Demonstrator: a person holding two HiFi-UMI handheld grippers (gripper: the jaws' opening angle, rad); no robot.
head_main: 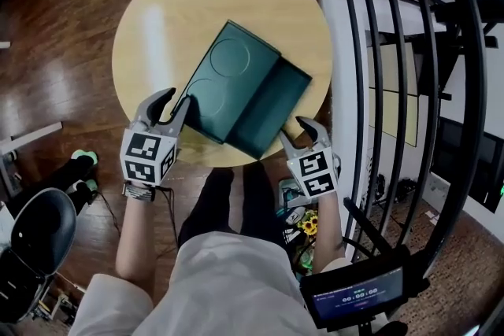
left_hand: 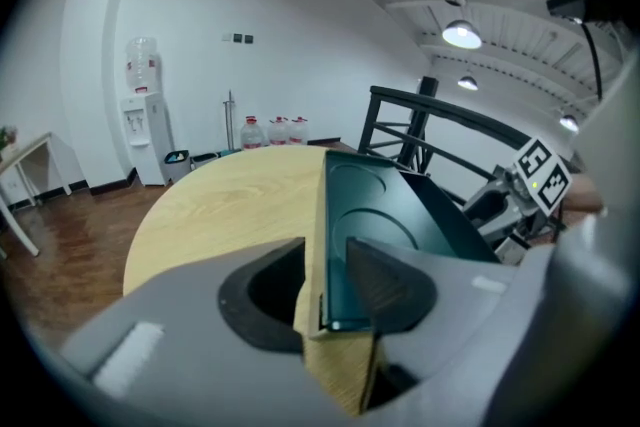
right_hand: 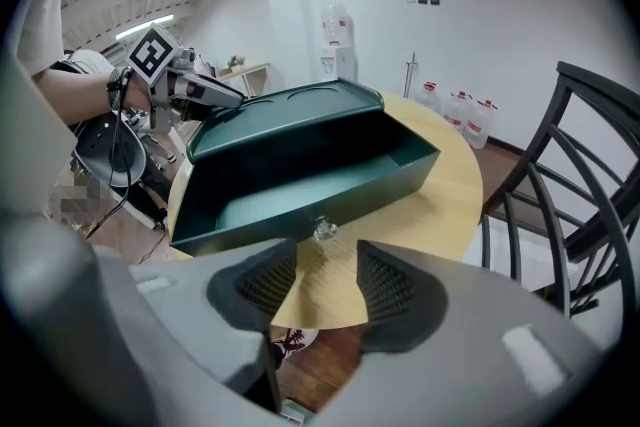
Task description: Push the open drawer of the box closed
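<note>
One dark green box (head_main: pixel 228 79) lies on a round wooden table (head_main: pixel 157 20), set at a slant toward the table's near edge. Two circles (head_main: pixel 230 57) are pressed into its lid. Its single drawer (head_main: pixel 272 110) stands pulled out on the side toward the right gripper, and the tray looks bare inside. One small clear knob (right_hand: pixel 322 231) sits in the middle of the drawer front.

Two grippers are at the near edge of the table, one at each near corner of the box. The left gripper (head_main: pixel 178 97) has its jaws spread wide. In the left gripper view the box's near corner shows in the gap, but whether either pad touches it cannot be told. The right gripper (head_main: pixel 291 128) is also released, its jaws apart with nothing between them and the knob just ahead of the gap.

Three water bottles (left_hand: pixel 278 129) stand against the far wall beside one water dispenser (left_hand: pixel 141 105). One black metal railing (head_main: pixel 409 51) curves past the table on the right.
</note>
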